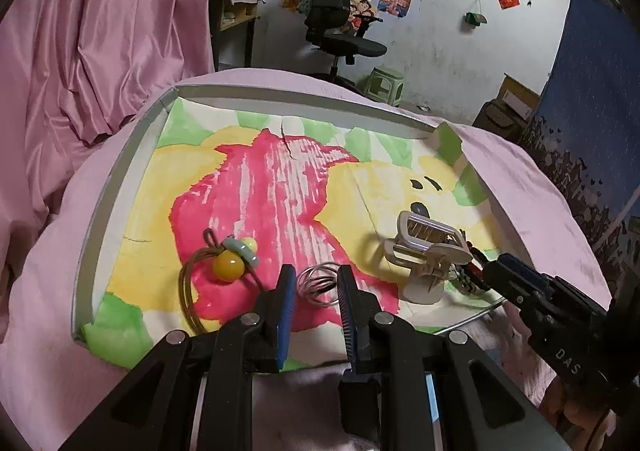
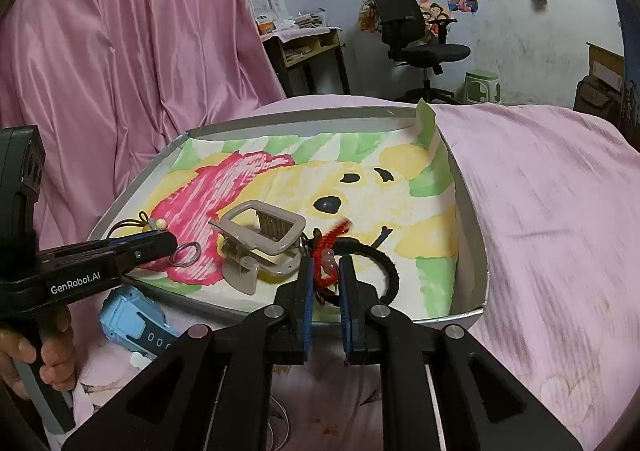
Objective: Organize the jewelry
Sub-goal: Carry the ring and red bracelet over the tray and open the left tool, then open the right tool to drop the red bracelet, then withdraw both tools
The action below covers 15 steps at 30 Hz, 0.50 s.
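Observation:
A shallow grey tray lined with a painted bear picture lies on a pink bedspread; it also shows in the right wrist view. In it lie a brown cord bracelet with yellow beads, a coil of silver rings, a beige claw hair clip and a black hair tie with a red fuzzy ornament. My left gripper is open, its fingers on either side of the silver rings. My right gripper is open around the red ornament.
A blue device lies on the bed by the tray's near left edge. A pink curtain hangs to the left. An office chair, a green stool and a desk stand behind the bed.

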### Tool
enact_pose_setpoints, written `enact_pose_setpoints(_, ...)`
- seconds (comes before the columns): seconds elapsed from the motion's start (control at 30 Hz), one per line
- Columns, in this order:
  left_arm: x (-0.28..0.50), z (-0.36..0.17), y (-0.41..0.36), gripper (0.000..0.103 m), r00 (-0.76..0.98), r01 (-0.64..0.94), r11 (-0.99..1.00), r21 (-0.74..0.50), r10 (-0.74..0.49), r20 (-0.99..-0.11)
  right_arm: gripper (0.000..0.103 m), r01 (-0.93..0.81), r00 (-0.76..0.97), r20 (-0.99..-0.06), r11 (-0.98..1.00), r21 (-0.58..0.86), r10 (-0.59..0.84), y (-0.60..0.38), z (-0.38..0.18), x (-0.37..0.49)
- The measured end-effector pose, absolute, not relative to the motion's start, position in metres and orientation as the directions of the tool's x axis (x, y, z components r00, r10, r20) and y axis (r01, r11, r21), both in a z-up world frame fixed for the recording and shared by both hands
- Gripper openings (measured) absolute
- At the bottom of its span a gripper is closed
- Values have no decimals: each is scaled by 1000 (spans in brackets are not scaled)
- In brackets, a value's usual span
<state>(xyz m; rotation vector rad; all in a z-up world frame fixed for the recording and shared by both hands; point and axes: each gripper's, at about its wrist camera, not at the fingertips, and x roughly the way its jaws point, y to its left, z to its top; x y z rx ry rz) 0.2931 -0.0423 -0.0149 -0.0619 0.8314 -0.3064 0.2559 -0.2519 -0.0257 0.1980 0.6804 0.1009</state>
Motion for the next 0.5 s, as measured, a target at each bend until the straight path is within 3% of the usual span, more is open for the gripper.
enact_pose_setpoints(0.03,291,-14,-40,22,638,241,954,-178,-294,-712,26,-28,777,-610,976,214,156,-253,-25,255)
enact_pose_setpoints(0.1,286,-11,-36,31,649,238,952,-191,-302,-698,32,-30,787,-598,977,209,152,-252,-22,251)
enact_pose_setpoints(0.17,280,-7,-32,61,666,231,953,-197,-303,-682,32,-35,798,-584,979,199,147,-251,-18,247)
enact_pose_setpoints(0.2,275,-4,-30,66,685,227,954,-196,-300,-664,32,-36,803,-578,980,195,144,-250,-16,246)
enact_pose_setpoints(0.3,265,4,-27,67,721,221,958,-180,-285,-632,43,-41,827,-547,983,178,133,-251,-8,238)
enact_pose_setpoints(0.4,255,11,-24,68,754,209,964,-165,-266,-601,44,-40,851,-512,987,157,116,-251,0,229)
enact_pose_setpoints(0.5,242,17,-22,81,788,201,968,-148,-249,-562,50,-37,877,-471,990,138,99,-250,9,219)
